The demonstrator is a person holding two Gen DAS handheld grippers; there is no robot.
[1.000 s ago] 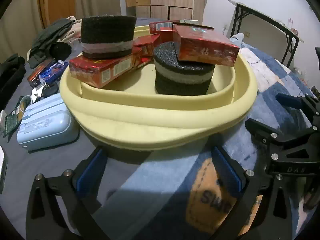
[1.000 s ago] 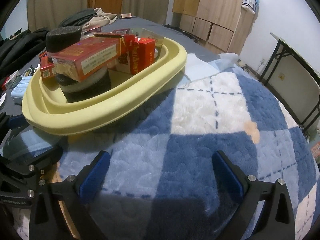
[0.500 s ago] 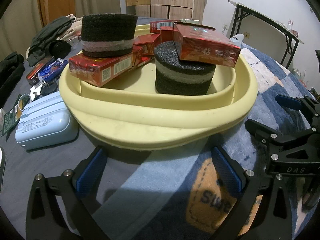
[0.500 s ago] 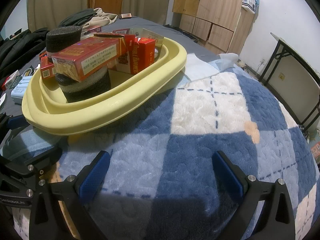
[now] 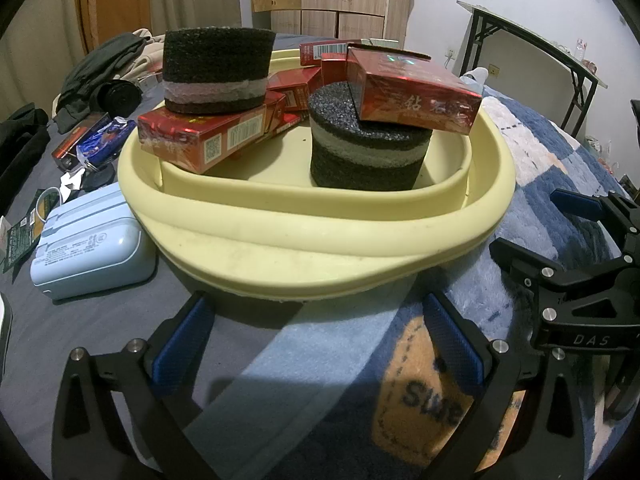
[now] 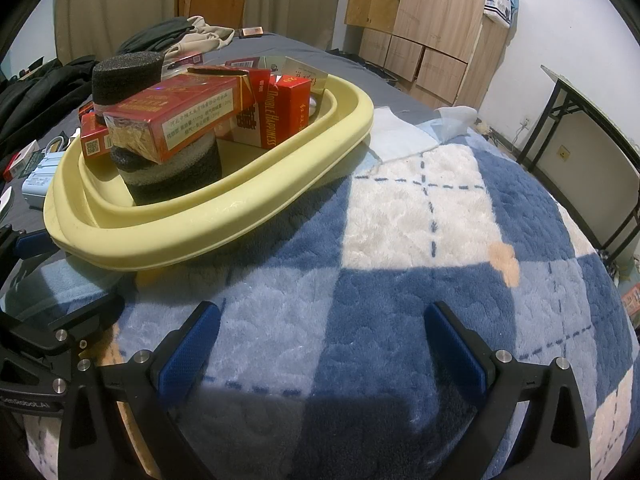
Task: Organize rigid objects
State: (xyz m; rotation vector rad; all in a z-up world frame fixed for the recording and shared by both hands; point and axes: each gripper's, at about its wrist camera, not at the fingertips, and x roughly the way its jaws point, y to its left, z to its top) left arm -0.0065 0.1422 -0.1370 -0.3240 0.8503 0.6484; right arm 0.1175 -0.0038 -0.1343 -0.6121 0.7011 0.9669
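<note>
A pale yellow basin (image 5: 320, 240) sits on the bed. In it stand a dark foam cylinder (image 5: 368, 156) with a red box (image 5: 412, 98) on top, and another foam cylinder (image 5: 218, 70) resting on a red box (image 5: 208, 136). More red boxes (image 6: 276, 112) lean at the back. My left gripper (image 5: 320, 344) is open and empty, just short of the basin's near rim. My right gripper (image 6: 320, 344) is open and empty over the blanket, right of the basin (image 6: 224, 220).
A blue and white checked blanket (image 6: 440, 240) covers the bed. A light blue case (image 5: 88, 244) lies left of the basin, with small packets and dark clothes (image 5: 100, 76) behind it. A black-framed table (image 5: 532, 52) stands at the right.
Both views have shifted only slightly; the basin sits a touch closer in the left wrist view. Both grippers stay open and empty.
</note>
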